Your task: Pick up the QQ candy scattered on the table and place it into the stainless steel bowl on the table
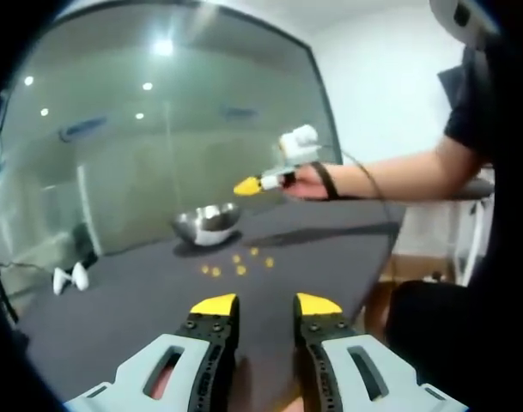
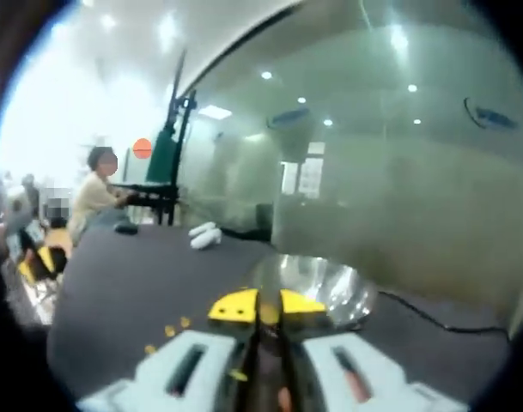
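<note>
The right tongs [image 2: 263,306] are pinched on a yellow QQ candy [image 2: 268,314], just short of the stainless steel bowl [image 2: 317,287], presumably for dropping it in. The left tongs [image 1: 265,304] gape empty above the desk [image 1: 124,318]; scattered candies [image 1: 237,264] lie ahead.

One stainless steel bowl [image 1: 207,223] on the worktop [image 1: 115,309], centre of left gripper view. About six yellow candies [image 1: 237,263] loose below it, some too small to separate. One candy [image 2: 269,315] between the right gripper [image 2: 268,307] jaws, lower centre. Two white objects [image 1: 70,277] at left edge. Two grippers: left gripper [image 1: 266,304], right.
</note>
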Tool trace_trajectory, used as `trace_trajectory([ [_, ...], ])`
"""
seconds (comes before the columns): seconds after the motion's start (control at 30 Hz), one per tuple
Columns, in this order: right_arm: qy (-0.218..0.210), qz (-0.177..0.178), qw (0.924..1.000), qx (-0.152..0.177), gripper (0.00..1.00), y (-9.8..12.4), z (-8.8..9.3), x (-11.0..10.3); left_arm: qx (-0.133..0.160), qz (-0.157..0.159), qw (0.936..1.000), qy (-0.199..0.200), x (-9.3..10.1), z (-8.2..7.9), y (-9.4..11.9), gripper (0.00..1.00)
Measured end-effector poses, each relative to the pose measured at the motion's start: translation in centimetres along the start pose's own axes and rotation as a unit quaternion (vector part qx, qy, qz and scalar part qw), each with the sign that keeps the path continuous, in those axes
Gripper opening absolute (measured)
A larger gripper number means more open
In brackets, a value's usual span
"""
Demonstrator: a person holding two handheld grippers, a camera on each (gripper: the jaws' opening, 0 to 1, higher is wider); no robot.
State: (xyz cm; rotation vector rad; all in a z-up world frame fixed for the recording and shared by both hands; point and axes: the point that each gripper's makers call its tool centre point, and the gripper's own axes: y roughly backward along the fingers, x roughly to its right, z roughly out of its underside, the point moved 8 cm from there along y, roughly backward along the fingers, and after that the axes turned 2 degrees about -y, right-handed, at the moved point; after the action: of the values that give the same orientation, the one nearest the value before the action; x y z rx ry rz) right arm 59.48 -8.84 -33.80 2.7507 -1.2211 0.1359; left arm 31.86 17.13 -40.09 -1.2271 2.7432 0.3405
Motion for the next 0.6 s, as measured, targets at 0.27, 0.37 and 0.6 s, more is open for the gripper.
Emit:
trace_trajectory([
  [0.27,0.001,0.017,0.9999,0.003,0.09,-4.1,-0.5,2.3,-0.001,-0.008,1.0,0.005,-0.4,0.2,0.5,0.27],
  [0.37,0.005,0.025,0.9996,-0.01,0.09,-5.7,-0.3,3.2,-0.002,-0.009,1.0,0.003,-0.4,0.2,0.5,0.27],
  [0.6,0.003,0.029,0.9994,-0.018,0.1,-6.7,-0.4,3.2,-0.004,-0.007,0.9999,-0.006,-0.5,0.1,0.4,0.27],
])
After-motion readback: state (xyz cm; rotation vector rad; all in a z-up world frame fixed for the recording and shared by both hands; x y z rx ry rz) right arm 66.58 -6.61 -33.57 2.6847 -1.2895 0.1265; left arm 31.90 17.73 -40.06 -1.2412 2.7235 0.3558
